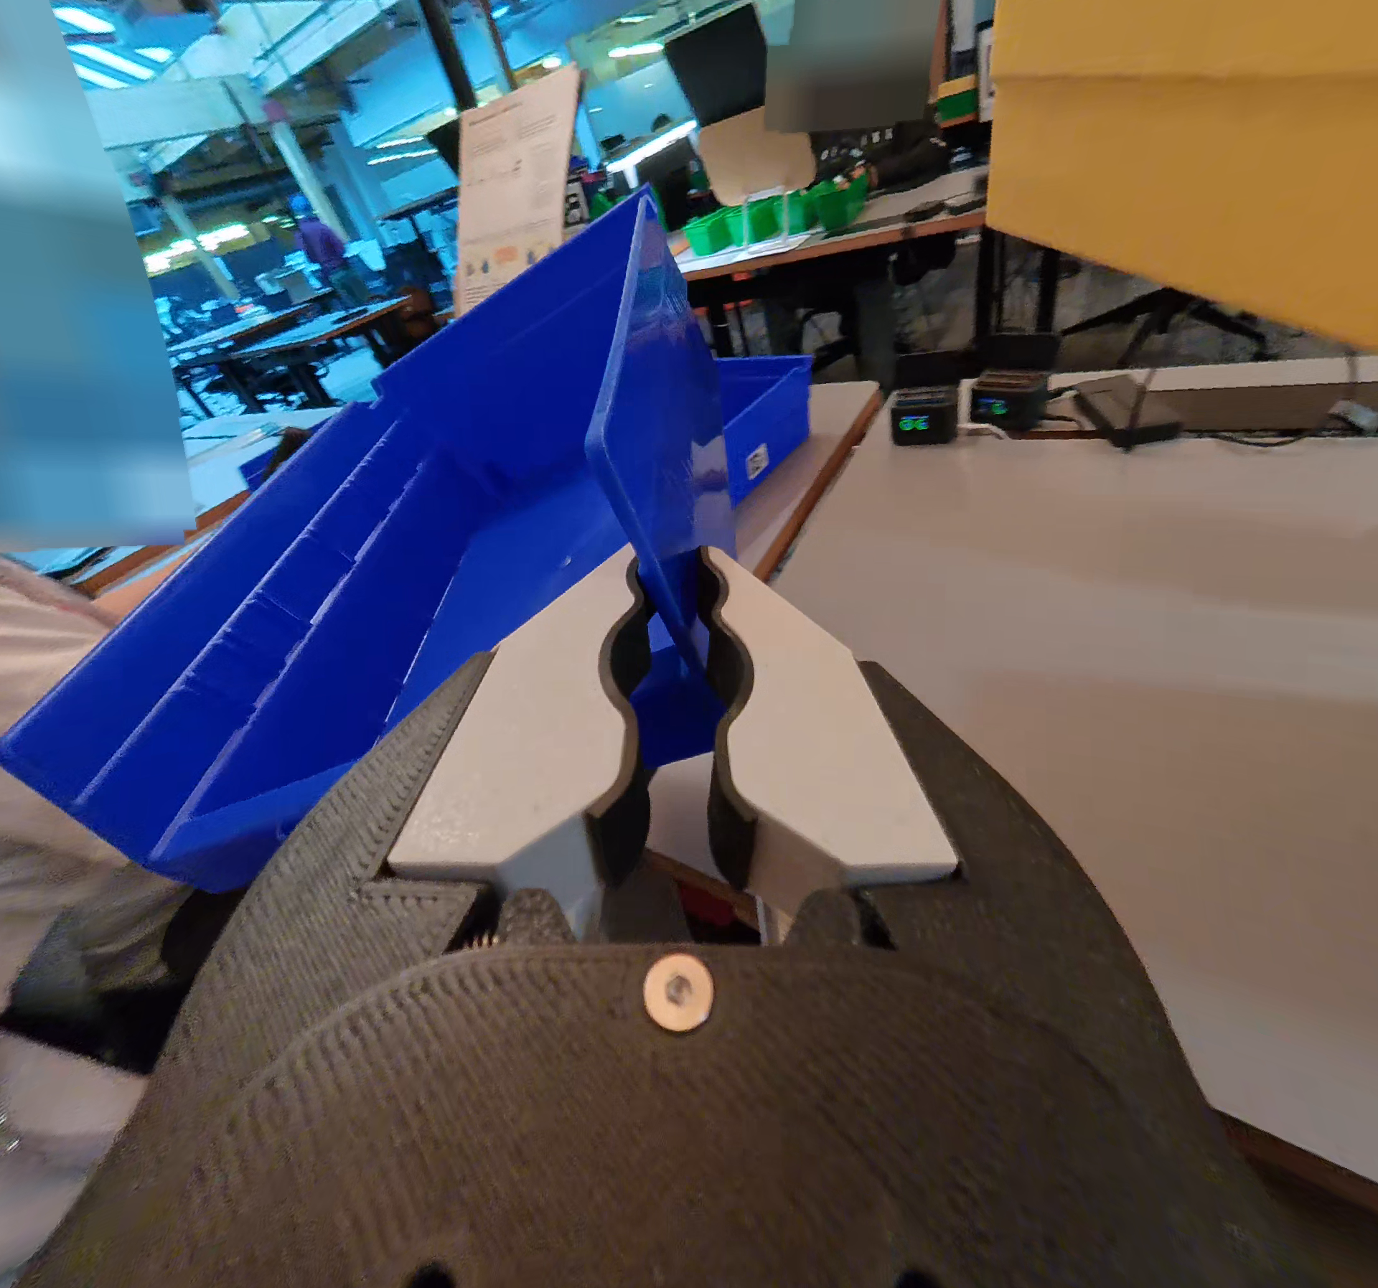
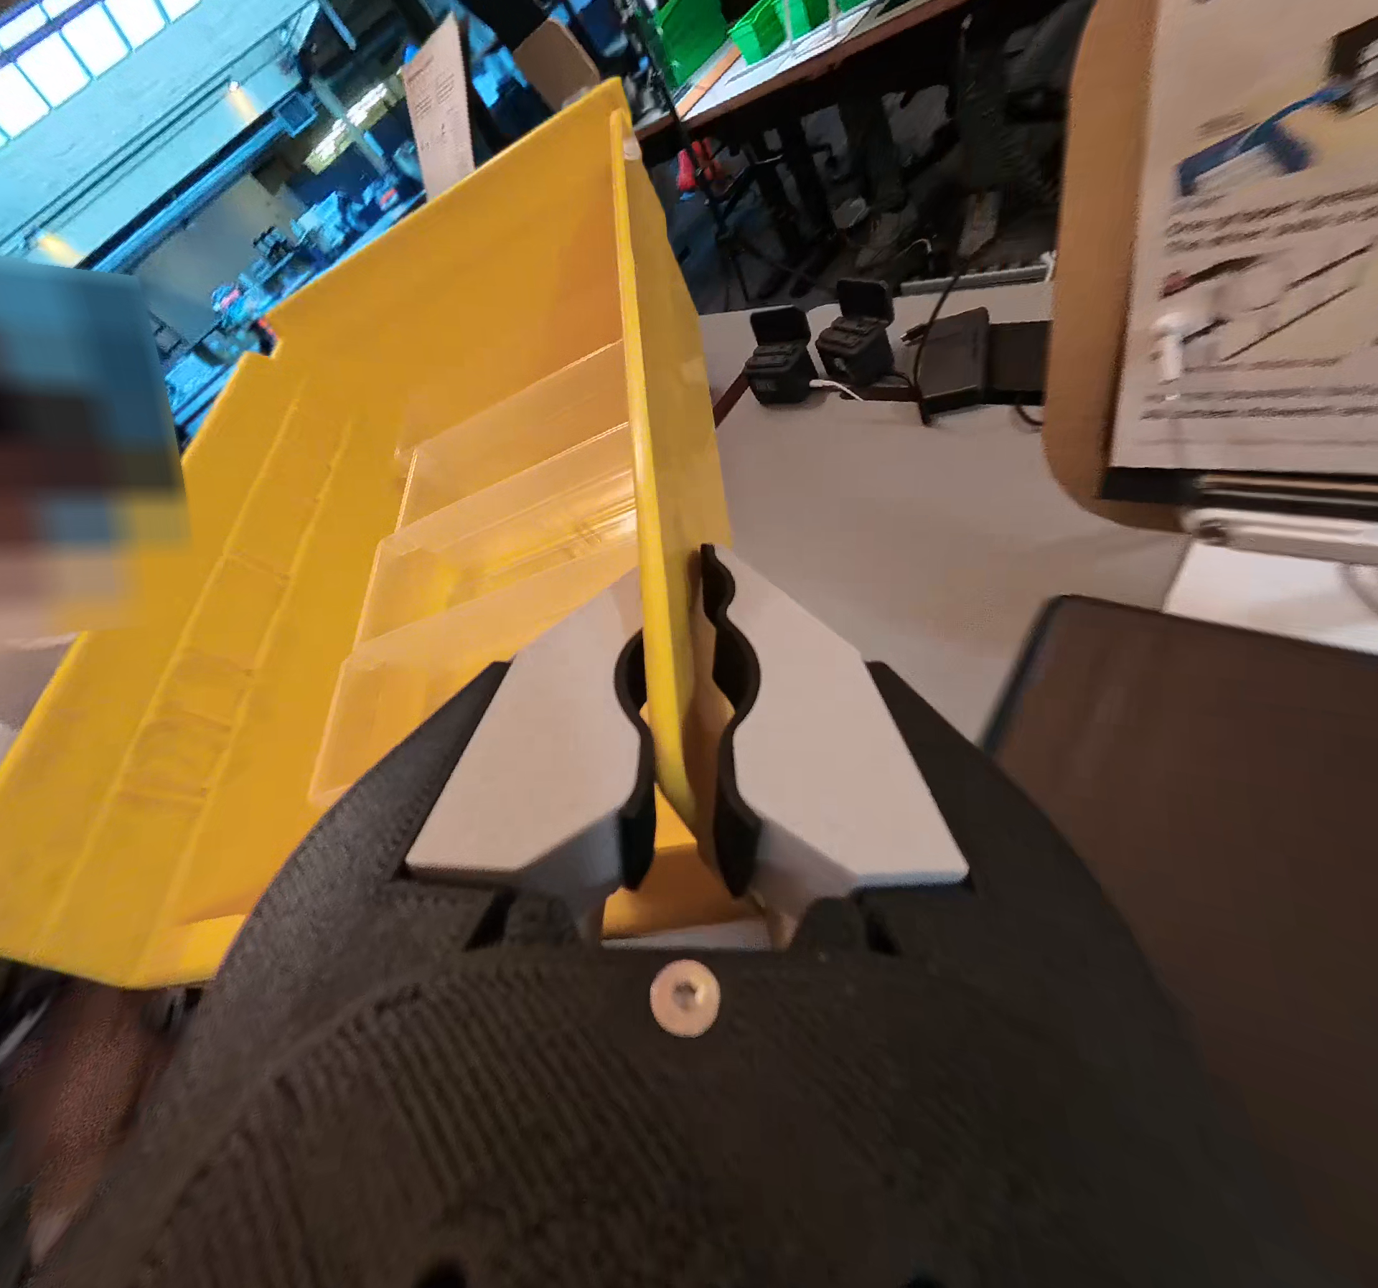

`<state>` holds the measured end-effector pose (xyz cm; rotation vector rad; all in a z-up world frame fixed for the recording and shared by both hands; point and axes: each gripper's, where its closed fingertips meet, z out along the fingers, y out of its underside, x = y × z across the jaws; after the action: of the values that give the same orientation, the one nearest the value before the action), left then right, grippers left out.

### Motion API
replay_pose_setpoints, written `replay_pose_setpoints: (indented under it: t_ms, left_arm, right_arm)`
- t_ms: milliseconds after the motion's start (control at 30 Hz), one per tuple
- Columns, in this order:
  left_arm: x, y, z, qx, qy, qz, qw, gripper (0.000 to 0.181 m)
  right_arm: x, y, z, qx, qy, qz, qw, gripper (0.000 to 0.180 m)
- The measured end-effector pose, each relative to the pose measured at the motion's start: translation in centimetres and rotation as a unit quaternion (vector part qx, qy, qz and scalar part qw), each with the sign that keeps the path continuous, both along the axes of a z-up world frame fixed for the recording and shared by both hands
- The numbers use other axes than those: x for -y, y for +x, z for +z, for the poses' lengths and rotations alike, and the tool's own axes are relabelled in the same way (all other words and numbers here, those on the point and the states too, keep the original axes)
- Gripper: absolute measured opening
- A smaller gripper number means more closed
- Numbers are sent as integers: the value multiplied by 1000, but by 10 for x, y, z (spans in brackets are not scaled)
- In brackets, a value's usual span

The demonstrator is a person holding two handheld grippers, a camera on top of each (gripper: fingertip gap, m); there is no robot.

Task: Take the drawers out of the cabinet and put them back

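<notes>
The fingers of the left gripper point(image 1: 675, 585) are closed on the thin front panel of a blue drawer point(image 1: 417, 559), pinching it edge-on between their wavy black pads. The drawer is out of any cabinet and held tilted in the air over the near left edge of the pale grey surface point(image 1: 1044, 656), its open tray running away to the left with ridged slots along its inner wall. A second blue drawer point(image 1: 772, 402) lies flat on the surface behind it, near the far left edge. A yellow drawer point(image 1: 1185, 97) fills the upper right of the left wrist view, hanging above the surface.

The fingers of the right gripper point(image 2: 682, 585) are likewise clamped on the front panel of that yellow drawer point(image 2: 358, 507), gripping it edge-on. It is also lifted and tilted, with clear plastic dividers point(image 2: 514, 507) set across its inside close to the front panel.

At the far edge of the surface stand two small black charging cases point(image 2: 820, 354) side by side, with a black power adapter point(image 2: 958, 357) and cables just beside them. A cardboard box point(image 2: 1193, 208) with a printed sheet on its side stands at the right edge, and a dark flat panel point(image 2: 1193, 842) lies at the near right corner. Green bins point(image 1: 775, 212) sit on a bench well behind.
</notes>
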<state>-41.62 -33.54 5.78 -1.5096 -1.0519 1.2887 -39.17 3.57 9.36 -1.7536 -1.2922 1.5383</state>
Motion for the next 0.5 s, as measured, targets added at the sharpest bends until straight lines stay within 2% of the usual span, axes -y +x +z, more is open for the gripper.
replay_pose_setpoints:
  t_ms: [33, 233, 500]
  left_arm:
    - [9, -1, -1, -1, -1, 11, 1000, 4]
    - [31, -9, -15, 7, -17, 43, 999, 3]
    - [7, -14, -19, -3, -33, 17, 999, 4]
  right_arm:
    - [14, -11, -7, -2, -3, -11, 1000, 5]
    - [70, -65, -69, 8, -8, -59, 998, 5]
    - [100, -93, -212, 89, 32, -96, 991, 5]
